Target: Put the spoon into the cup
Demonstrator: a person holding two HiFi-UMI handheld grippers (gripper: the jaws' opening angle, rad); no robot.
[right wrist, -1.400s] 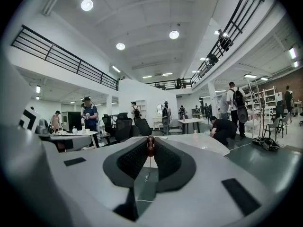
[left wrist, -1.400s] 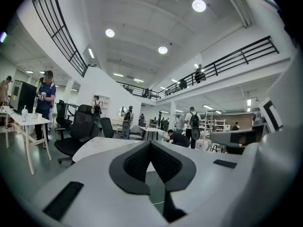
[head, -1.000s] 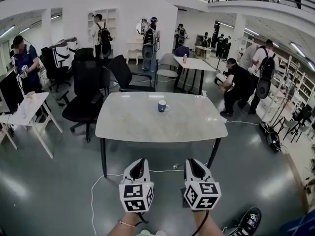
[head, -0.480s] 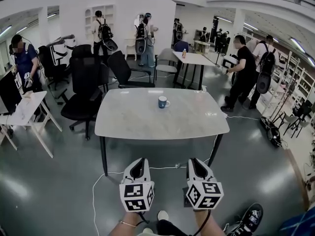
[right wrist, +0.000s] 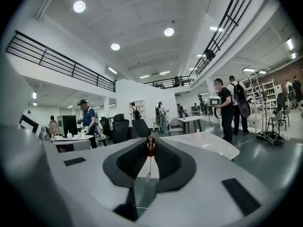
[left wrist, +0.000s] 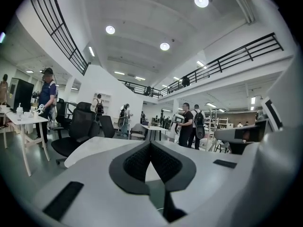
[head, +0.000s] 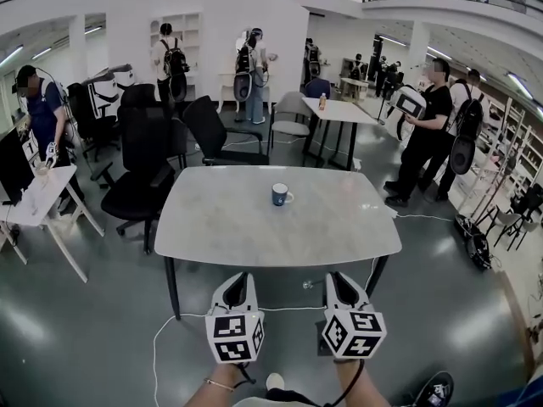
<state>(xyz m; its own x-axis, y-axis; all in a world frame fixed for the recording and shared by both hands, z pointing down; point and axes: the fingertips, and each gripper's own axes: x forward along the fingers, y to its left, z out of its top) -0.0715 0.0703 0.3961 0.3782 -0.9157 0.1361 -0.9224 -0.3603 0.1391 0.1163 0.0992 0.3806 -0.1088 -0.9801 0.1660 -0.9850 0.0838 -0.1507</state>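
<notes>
A blue cup [head: 280,194] stands upright near the middle of a pale grey table [head: 221,227]. Both grippers hang side by side in front of the table's near edge, above the floor and well short of the cup. My right gripper [head: 337,279] is shut on the spoon [right wrist: 150,146]. Its brown end pokes up between the pads and a thin metal stem runs down behind. The left gripper [head: 240,278] has its pads together with nothing between them [left wrist: 150,144]. The spoon cannot be made out in the head view.
Black office chairs [head: 144,159] stand at the table's far left corner. A white side table [head: 42,189] is at the left and another table [head: 339,110] lies behind. A person in black [head: 428,134] stands to the right. A white cable [head: 170,329] lies on the floor.
The table's near edge has drawn closer to both grippers, which keep side by side. The person in black at the right has stood up and stepped away.
</notes>
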